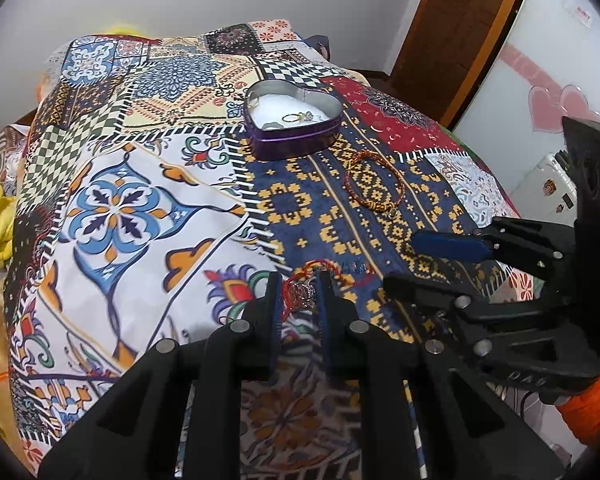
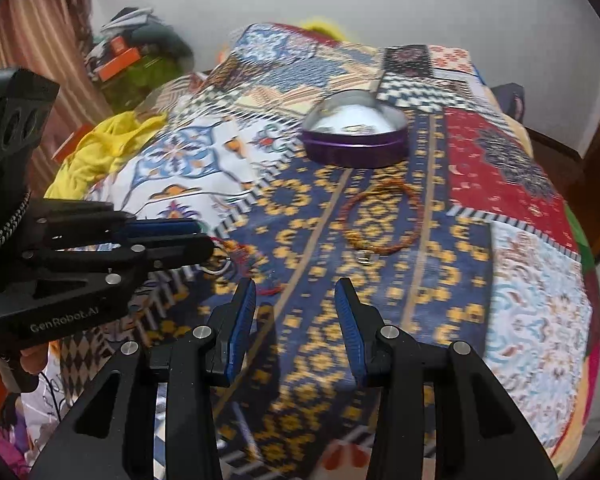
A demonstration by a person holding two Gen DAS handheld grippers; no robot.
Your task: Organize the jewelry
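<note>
A shiny purple heart-shaped metal tin [image 1: 293, 120] with a glossy, mirror-like inner wall sits on matt patchwork-print cloth [image 1: 140, 208] covering the bed. A braided red-orange cord bracelet [image 1: 374, 182] looks rough. The left gripper [image 1: 298, 300] is matt black plastic with ribbed blue pads [image 2: 242, 320].

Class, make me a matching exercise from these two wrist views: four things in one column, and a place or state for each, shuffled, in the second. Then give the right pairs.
Things
1. heart-shaped tin
2. braided orange bracelet
3. left gripper
4. right gripper

Places or states
A. open, with nothing between its fingers
B. lying loose on the blue and yellow patch of the patterned cloth
C. closed around a red cord bracelet with a silver charm
D. lid off, a gold ring inside

Pairs: 1-D, 2-B, 3-C, 4-A
</note>
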